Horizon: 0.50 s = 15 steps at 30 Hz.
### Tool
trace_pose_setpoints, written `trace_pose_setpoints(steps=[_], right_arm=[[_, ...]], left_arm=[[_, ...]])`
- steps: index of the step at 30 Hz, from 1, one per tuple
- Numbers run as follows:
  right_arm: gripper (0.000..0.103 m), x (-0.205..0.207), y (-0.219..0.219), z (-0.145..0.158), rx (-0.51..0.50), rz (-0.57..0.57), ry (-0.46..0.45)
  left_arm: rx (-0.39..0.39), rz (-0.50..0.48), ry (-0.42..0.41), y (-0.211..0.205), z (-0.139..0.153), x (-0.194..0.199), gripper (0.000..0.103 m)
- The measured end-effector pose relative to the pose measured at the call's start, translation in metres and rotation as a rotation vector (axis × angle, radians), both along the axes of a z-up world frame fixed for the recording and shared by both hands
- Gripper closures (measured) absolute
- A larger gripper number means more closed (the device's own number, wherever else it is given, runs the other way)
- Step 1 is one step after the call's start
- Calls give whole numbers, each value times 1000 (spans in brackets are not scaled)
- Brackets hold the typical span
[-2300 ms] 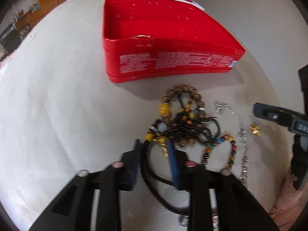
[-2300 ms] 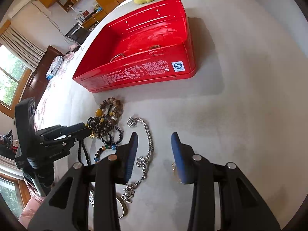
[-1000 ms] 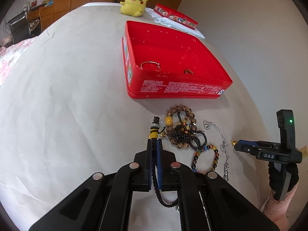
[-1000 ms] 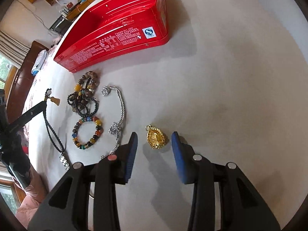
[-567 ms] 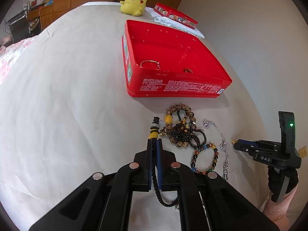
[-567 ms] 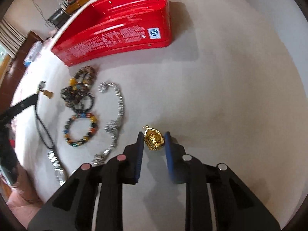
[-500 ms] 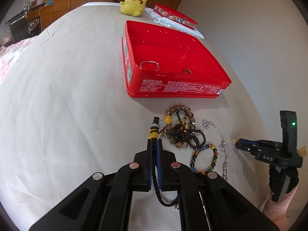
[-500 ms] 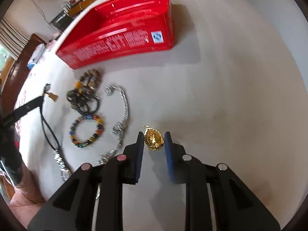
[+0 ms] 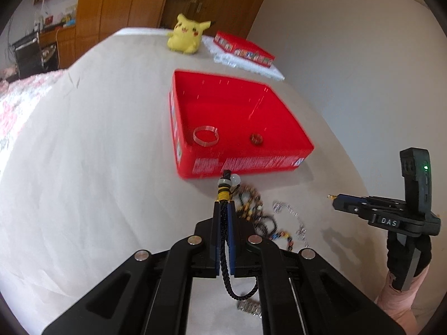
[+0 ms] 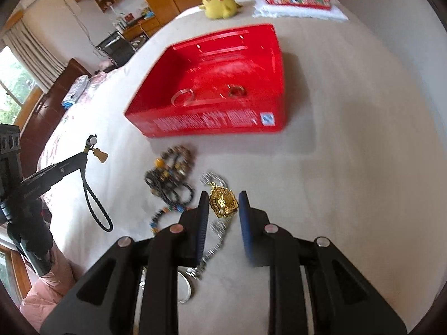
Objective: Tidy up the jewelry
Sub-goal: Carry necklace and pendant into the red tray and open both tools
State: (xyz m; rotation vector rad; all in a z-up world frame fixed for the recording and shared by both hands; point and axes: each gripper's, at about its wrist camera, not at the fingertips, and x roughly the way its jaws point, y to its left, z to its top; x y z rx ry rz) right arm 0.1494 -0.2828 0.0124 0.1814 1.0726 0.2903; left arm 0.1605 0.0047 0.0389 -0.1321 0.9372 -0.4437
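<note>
Left gripper [image 9: 223,209] is clamped tight on a black braided cord [image 9: 223,240]; the cord's yellow-wound end with a pale bead [image 9: 236,179] sticks out past the fingertips, and a loop of cord hangs below the jaws, clear of the table [image 9: 97,153]. In the right wrist view the same cord [image 10: 93,198] dangles from the left gripper with a small gold tassel [image 10: 101,156] at its top. Right gripper [image 10: 223,202] has its blue pads pressed on either side of a gold pendant [image 10: 223,198], which is held off the table surface. Beneath and left of it lie a dark beaded bracelet pile [image 10: 170,173], a multicoloured bead bracelet [image 10: 164,215], partly hidden and blurred, and a silver chain [image 10: 216,229] running under the right gripper. The red box [image 9: 282,111] sits open beyond the jewelry, holding a clear bangle [image 9: 206,136] and a small reddish ring [image 9: 256,138] near its front wall. A yellow plush toy [image 9: 185,37] and a red flat box [image 9: 243,48] sit at the table's far end.
</note>
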Motion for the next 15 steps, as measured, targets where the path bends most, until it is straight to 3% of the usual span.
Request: trace_pose_setpoints(steps=[8,15], right_arm=[[83,53,13,31,37,-2,-55],[83,89,22,29,29,7,-41]], left_arm=[[0,22,-96,-25,48,40,99],[-8,41,-92,-37,54,87,99]])
